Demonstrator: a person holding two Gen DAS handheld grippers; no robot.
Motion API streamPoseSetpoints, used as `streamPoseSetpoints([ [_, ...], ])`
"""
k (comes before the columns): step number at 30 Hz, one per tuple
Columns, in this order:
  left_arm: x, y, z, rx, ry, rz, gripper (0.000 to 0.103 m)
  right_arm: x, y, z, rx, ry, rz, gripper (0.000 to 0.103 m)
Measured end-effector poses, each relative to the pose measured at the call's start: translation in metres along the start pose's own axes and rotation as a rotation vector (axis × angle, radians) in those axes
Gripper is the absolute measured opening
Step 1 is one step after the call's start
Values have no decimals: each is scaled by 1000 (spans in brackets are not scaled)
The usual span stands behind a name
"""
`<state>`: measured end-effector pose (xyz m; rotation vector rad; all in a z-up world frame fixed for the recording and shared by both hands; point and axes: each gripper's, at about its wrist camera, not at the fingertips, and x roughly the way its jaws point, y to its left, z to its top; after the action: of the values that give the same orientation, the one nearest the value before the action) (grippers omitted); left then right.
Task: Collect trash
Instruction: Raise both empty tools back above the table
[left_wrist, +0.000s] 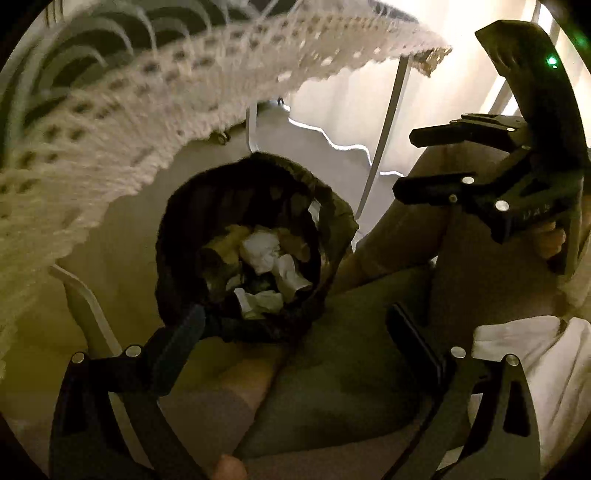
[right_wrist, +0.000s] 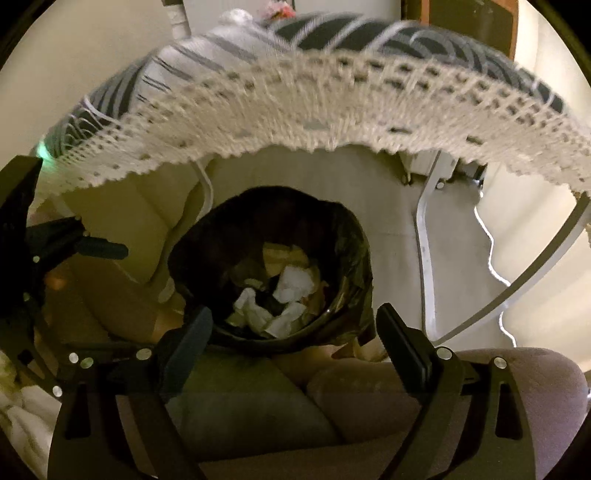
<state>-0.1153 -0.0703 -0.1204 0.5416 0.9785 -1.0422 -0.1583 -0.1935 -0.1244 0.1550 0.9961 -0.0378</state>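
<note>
Both the left gripper (left_wrist: 295, 325) and right gripper (right_wrist: 295, 325) hang spread and empty above the bin (right_wrist: 347, 229), which holds crumpled trash (right_wrist: 291, 284), probably tissues, below a fringed cloth (right_wrist: 295, 110).

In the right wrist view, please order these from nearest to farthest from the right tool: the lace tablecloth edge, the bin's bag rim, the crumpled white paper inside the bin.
From the right tool, which is open and empty:
1. Bin's bag rim, just beyond its fingertips, low centre.
2. Crumpled white paper, deeper inside the bin, centre.
3. Lace tablecloth edge, hanging across the top, farthest.
</note>
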Motion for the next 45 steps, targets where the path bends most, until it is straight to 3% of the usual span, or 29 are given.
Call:
streamPoseSetpoints([
  [11, -65, -15, -3, -3, -145, 28, 97, -76, 20, 10, -80, -168, -23, 87],
  [17, -98, 0, 9, -4, -210, 88, 97, -108, 26, 33, -121, -259, -22, 88],
  [23, -125, 21, 35, 9, -279, 140, 97, -118, 20, 68, -133, -314, 42, 88],
  [26, -133, 34, 49, 7, -302, 160, 97, -116, 19, 86, -138, -333, 34, 88],
  [32, -145, 80, 83, -79, -340, 252, 97, -109, 12, 127, -126, -344, 42, 88],
  [37, -152, 114, 109, -99, -345, 276, 97, -104, 10, 160, -129, -341, 54, 88],
  [45, -153, 144, 141, -89, -346, 247, 97, -88, 7, 215, -125, -333, 85, 88],
])
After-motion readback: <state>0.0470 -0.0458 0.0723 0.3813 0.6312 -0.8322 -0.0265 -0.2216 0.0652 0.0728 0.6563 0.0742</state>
